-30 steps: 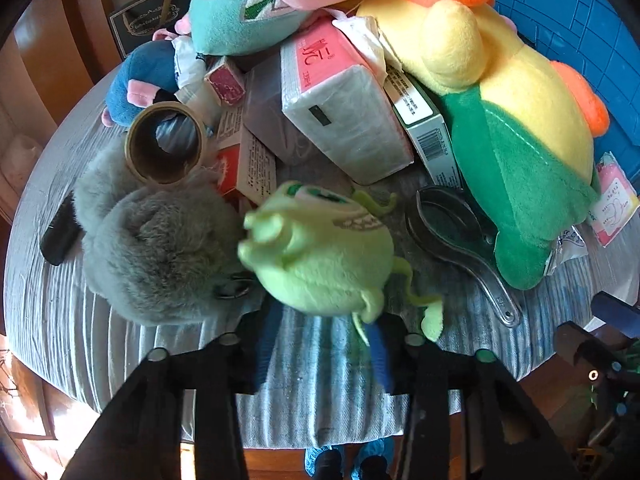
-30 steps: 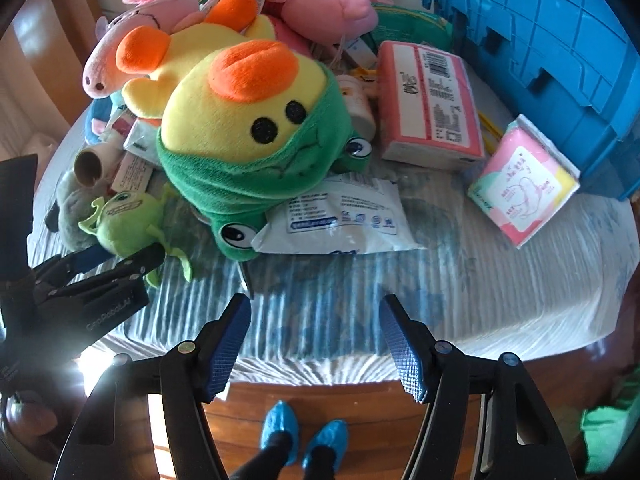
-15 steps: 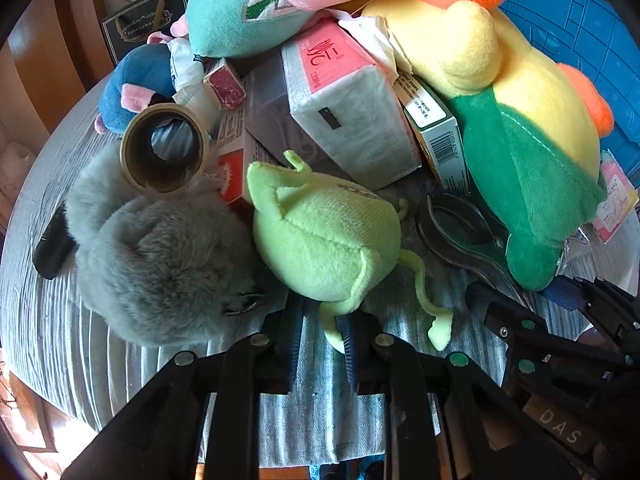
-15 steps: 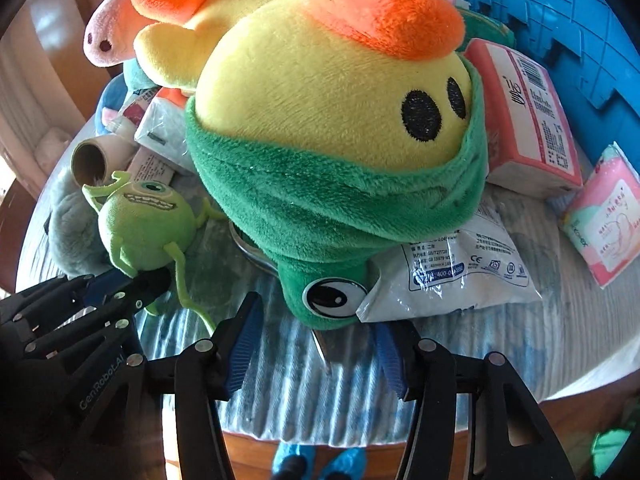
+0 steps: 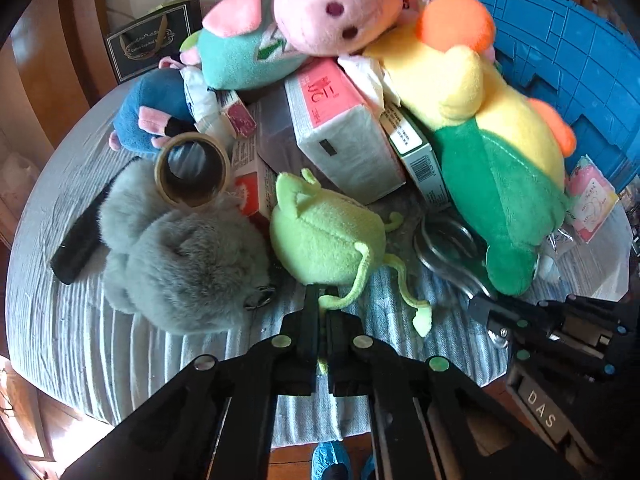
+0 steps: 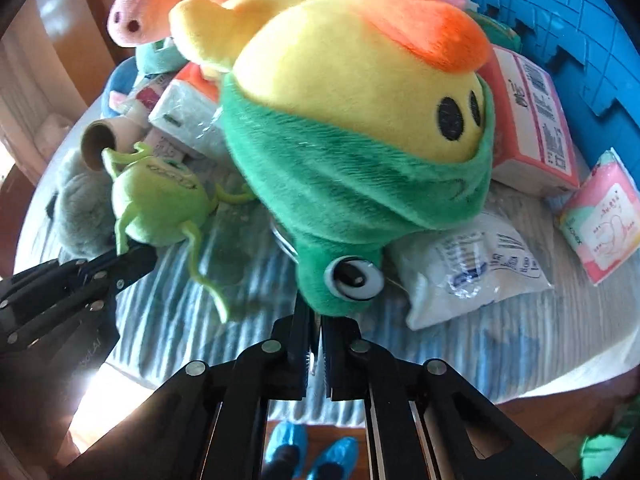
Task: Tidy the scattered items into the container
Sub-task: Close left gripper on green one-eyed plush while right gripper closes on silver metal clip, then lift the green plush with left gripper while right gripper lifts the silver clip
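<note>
A small light-green monster plush (image 5: 324,236) lies on the striped cloth in the left wrist view. My left gripper (image 5: 323,304) is shut on one of its thin limbs. It also shows in the right wrist view (image 6: 160,204), with the left gripper (image 6: 132,258) below it. A big yellow duck plush in a green frog hood (image 6: 360,140) lies in the middle; its body shows in the left wrist view (image 5: 496,168). My right gripper (image 6: 315,312) is shut on the hood's lower edge by the frog eye. The blue crate (image 5: 568,64) stands at the right.
A grey furry plush (image 5: 180,256), a tape roll (image 5: 192,170), tissue packs (image 5: 344,132), small boxes (image 5: 416,156), a pink plush (image 5: 340,12) and a blue plush (image 5: 152,112) crowd the table. A white packet (image 6: 476,268) and a pink packet (image 6: 600,220) lie right.
Both grippers have closed from open: the left on the green monster plush's limb, the right on the frog hood's edge. The right gripper has moved in close to the duck plush.
</note>
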`<state>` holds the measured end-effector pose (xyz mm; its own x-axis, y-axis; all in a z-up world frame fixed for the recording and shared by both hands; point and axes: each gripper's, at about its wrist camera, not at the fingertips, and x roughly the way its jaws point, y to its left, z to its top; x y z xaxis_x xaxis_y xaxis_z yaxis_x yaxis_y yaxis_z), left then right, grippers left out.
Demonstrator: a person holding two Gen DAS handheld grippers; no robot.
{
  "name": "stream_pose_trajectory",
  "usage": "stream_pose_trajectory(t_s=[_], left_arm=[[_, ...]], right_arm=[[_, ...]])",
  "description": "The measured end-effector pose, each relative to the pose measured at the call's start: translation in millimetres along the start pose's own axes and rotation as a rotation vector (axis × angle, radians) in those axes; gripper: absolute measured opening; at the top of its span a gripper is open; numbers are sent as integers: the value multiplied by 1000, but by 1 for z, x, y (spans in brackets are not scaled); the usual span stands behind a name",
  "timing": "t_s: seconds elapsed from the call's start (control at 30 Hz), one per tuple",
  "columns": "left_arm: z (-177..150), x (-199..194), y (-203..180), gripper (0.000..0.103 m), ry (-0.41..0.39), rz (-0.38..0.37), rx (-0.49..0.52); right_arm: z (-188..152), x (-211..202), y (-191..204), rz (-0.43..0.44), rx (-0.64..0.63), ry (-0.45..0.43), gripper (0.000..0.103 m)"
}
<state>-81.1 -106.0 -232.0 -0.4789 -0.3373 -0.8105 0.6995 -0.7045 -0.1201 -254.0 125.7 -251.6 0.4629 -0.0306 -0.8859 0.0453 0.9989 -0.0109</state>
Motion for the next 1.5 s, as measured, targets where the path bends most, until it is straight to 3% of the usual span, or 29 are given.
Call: stream_pose_trajectory(t_s=[0.17,0.2,0.37,0.43,0.5,0.53,0.57,0.6,0.7,0.83,0.87,0.9,0.97,1.13,1.3,1.47,1.5], left_arm=[[-4,-32,13,3,-38,30,-28],[10,-35,25,3,-38,31,-35],[-4,-22,35,5,9,0,-97],[-6,-20,28,18,12,10,-127],[-4,-21,22,55,-8,-4,-136],[-3,-23,19,64,-27,-8,-139],[1,-25,16,80,-48,-4,-142],[4,-25,13,86,-64,12,-141],[17,0,14,87,-29,114,-128],[17,36,15,87,28,185,-116],[15,39,13,83,13,195,-103],[15,39,9,60,-5,204,-87],[14,40,8,58,-7,207,-90],[10,11,18,56,-47,170,-156],[23,-40,30,56,-154,192,-197],[42,-84,46,56,-254,226,-225],[47,-89,52,56,-270,232,-232]], right_arm=[[-9,-28,-9,107,4,-14,5],[-9,-34,-11,112,3,-21,5],[-19,-52,-25,84,-14,-41,5],[-27,-57,-32,50,-18,-42,5],[-43,-77,-34,30,-14,-47,5],[-47,-82,-38,23,-15,-49,5],[-49,-83,-44,14,-16,-49,5],[-50,-84,-50,7,-17,-50,5],[-55,-87,-68,1,-18,-51,5],[-61,-91,-87,8,-35,-52,5],[-63,-91,-90,12,-42,-50,5],[-65,-92,-94,17,-48,-49,5],[-69,-96,-101,36,-57,-46,5],[-79,-127,-121,104,-66,-60,5],[-77,-176,-130,180,-100,-129,6],[-82,-246,-114,197,-166,-261,5],[-84,-247,-74,185,-180,-287,5]])
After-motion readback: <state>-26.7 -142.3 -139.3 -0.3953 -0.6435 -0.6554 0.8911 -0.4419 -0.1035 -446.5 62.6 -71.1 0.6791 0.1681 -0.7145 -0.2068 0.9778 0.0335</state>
